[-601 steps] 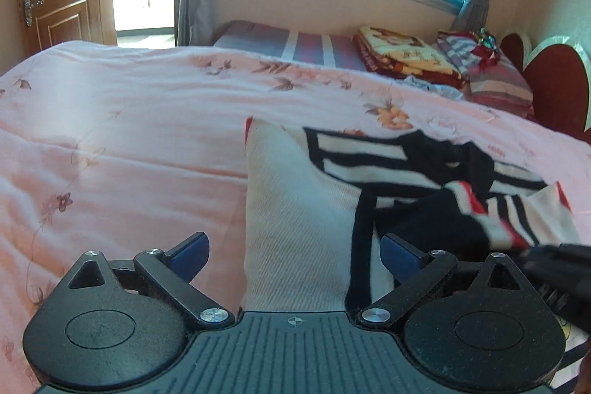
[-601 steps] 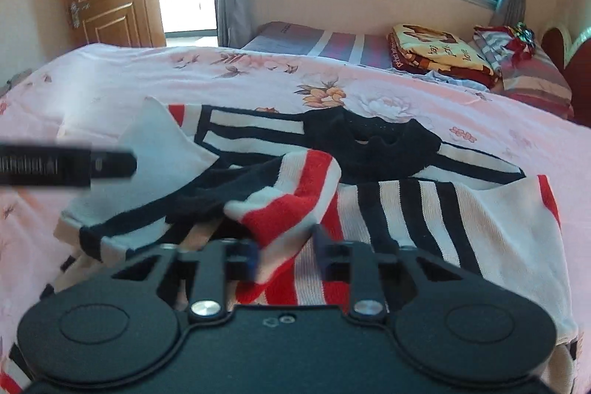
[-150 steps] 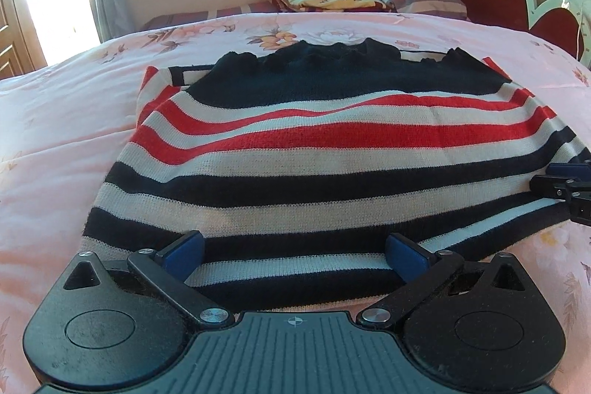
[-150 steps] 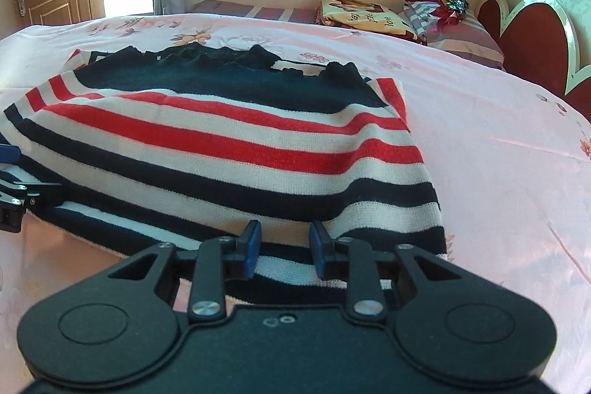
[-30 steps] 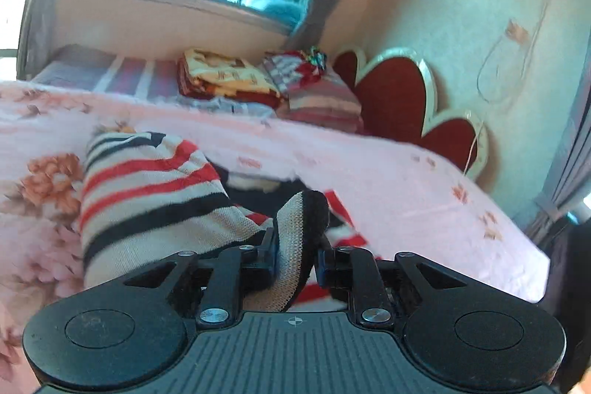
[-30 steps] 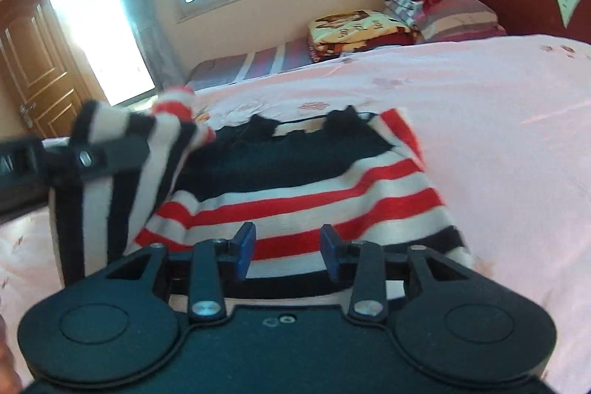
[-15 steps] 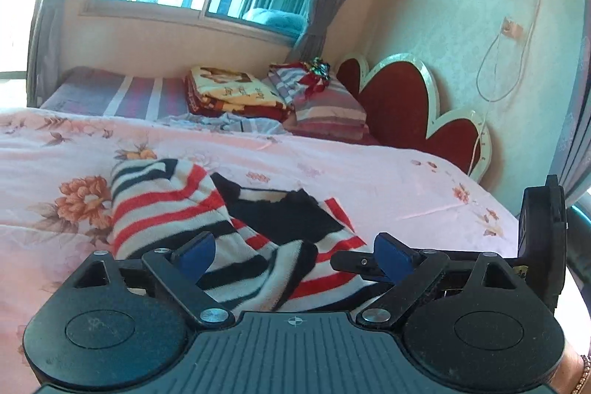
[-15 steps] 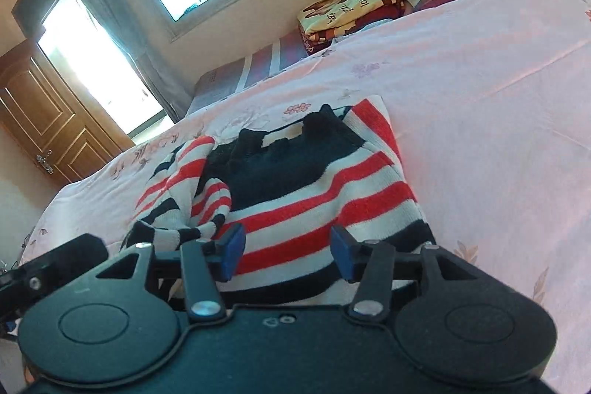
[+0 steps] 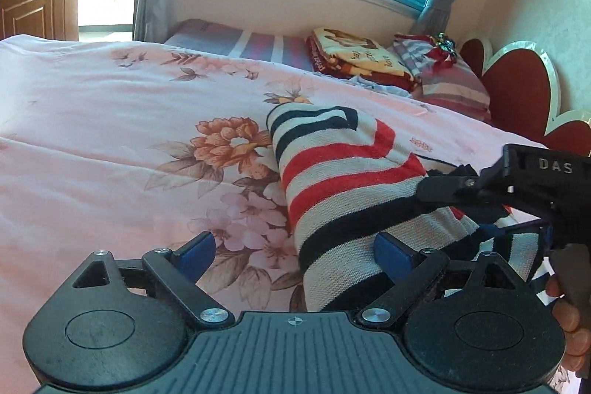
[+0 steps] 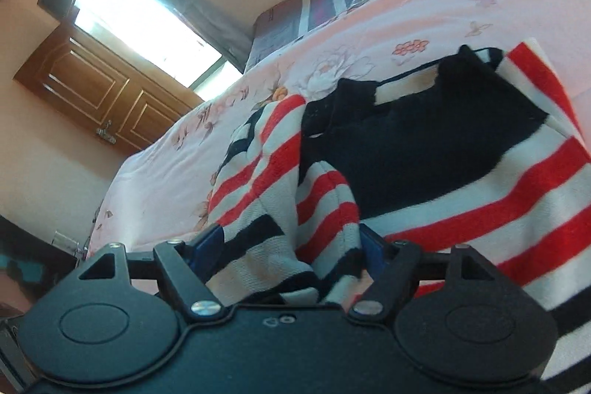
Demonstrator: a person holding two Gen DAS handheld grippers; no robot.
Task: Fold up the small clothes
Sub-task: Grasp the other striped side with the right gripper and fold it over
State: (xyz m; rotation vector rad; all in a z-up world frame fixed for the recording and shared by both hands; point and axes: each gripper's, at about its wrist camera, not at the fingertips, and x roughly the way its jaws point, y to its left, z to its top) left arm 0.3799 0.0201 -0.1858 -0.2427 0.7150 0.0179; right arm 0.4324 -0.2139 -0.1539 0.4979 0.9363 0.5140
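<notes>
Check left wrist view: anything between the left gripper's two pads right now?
Left wrist view: the left gripper stands open; between its pads lie flowered pink bedspread and the folded edge of the striped sweater, neither pad pressing it.

Striped sweater's [image 9: 343, 194] near edge behind gripper body

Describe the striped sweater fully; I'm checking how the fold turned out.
The striped sweater is a knit with red, black and off-white bands and a solid black top panel. It lies on the pink floral bedspread, its left side folded over the middle as a soft roll, not flat. The right gripper straddles a bunched fold, its fingers having just been opening; the left gripper stands open around the roll's near end.
</notes>
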